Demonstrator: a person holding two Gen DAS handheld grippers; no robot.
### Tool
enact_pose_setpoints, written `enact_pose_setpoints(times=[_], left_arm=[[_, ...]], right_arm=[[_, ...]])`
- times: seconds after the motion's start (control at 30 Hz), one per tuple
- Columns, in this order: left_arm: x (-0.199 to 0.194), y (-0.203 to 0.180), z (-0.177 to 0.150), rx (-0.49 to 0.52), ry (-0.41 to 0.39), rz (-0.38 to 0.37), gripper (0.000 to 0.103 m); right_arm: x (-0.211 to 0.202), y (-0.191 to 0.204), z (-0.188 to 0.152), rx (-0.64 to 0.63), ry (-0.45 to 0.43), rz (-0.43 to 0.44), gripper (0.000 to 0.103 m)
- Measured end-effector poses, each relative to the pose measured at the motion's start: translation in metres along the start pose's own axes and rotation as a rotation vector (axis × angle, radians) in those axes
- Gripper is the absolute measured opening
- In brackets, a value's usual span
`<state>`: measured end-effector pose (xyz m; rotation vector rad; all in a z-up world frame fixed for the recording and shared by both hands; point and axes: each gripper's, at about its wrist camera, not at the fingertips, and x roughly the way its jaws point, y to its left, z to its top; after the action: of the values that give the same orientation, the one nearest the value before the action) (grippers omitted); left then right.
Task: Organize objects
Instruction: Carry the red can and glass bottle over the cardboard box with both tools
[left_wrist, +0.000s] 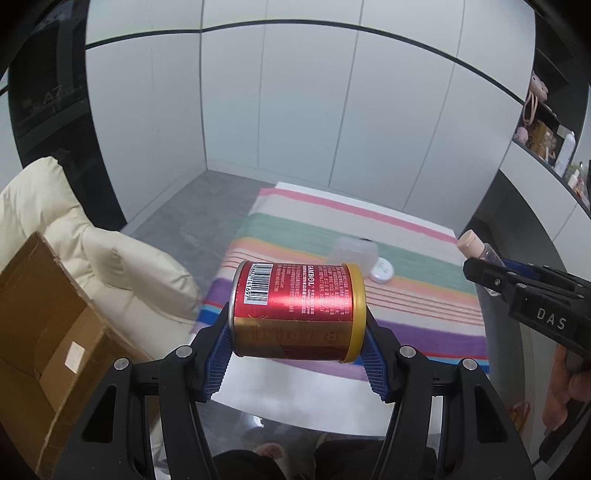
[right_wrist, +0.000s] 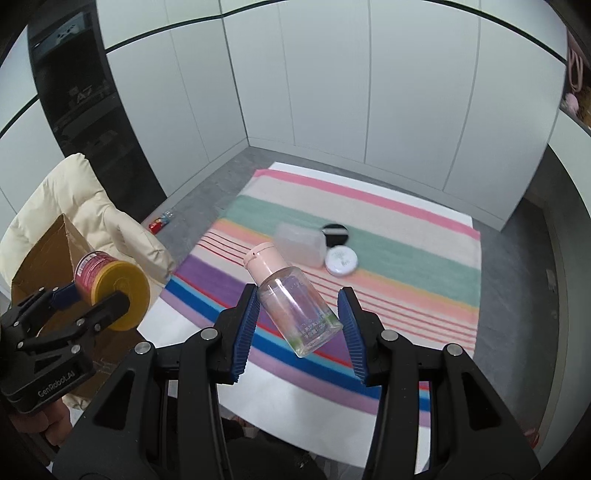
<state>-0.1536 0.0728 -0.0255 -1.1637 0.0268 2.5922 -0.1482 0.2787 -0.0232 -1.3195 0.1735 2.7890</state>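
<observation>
A red can with a gold lid lies sideways in my left gripper, whose blue pads press on its two ends. It hangs above the near edge of the striped cloth. In the right wrist view the can and left gripper are at the left, in front of the cardboard box. My right gripper is shut on a tilted clear bottle with a pink cap, held above the cloth. In the left wrist view, the bottle and right gripper show at the right.
On the cloth lie a translucent plastic box, a white round compact and a black round case. An open cardboard box rests against a cream padded chair at the left. A small red item lies on the floor.
</observation>
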Motion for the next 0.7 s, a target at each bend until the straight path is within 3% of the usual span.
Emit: enact_pose_setpoints(times=[0.7], left_arm=[[-0.028,0.113,-0.004,-0.15,-0.053,0.163,0.062]], right_arm=[[0.026,0.11,0.023,-0.156,-0.016,0.11,0.046]])
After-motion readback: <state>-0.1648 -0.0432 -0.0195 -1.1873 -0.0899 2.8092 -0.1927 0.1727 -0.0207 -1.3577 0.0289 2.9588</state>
